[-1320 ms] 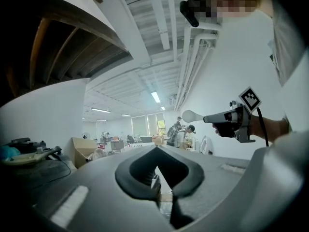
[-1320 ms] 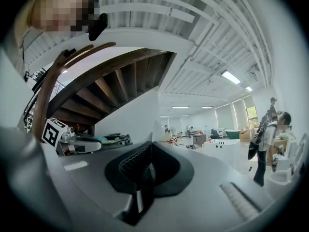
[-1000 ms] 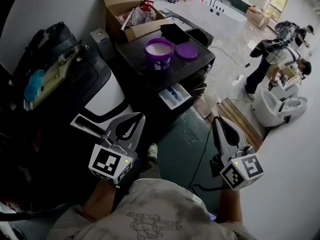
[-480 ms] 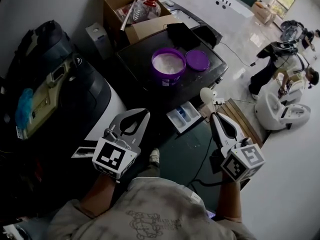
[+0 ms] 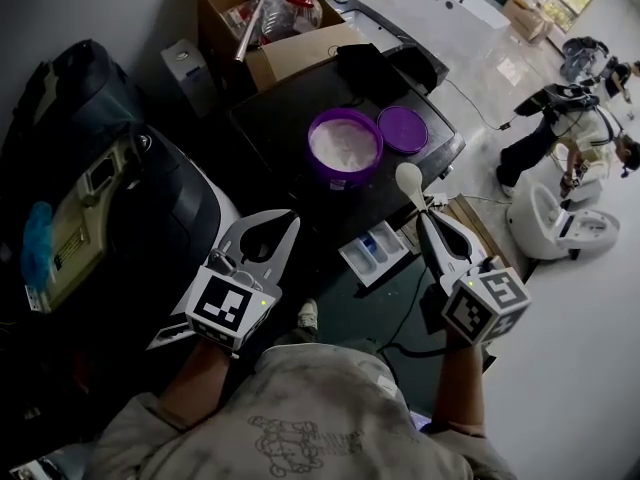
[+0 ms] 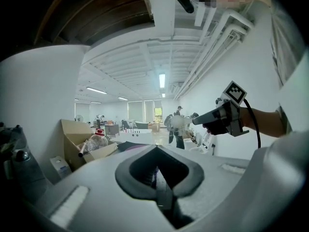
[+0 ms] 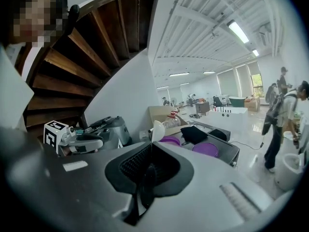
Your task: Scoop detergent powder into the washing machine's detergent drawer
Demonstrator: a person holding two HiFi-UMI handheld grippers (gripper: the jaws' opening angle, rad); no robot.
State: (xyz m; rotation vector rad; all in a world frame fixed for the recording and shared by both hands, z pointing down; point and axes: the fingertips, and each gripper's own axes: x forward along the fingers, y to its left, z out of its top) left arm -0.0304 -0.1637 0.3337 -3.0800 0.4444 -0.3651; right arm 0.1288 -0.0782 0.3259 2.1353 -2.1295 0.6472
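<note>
An open purple tub (image 5: 345, 146) of white detergent powder stands on the dark washing machine top (image 5: 290, 118), its purple lid (image 5: 403, 129) beside it on the right. Below the top, the detergent drawer (image 5: 375, 251) is pulled out. My right gripper (image 5: 425, 220) is shut on the handle of a white spoon (image 5: 409, 180), whose bowl points up toward the tub and sits just right of it. In the right gripper view the spoon (image 7: 157, 129) rises in front of the tub (image 7: 169, 140). My left gripper (image 5: 283, 220) is shut on nothing, left of the drawer.
An open cardboard box (image 5: 262, 23) with plastic bottles stands behind the machine, a black bundle (image 5: 370, 68) beside it. A dark rounded appliance (image 5: 110, 188) fills the left. A wooden pallet (image 5: 478, 230), a cable and a white low machine (image 5: 560, 230) lie right; people (image 5: 560, 108) stand beyond.
Both grippers have come closer to the washing machine. The spoon in my right gripper has risen into sight and now sits beside the tub. The left gripper stays shut.
</note>
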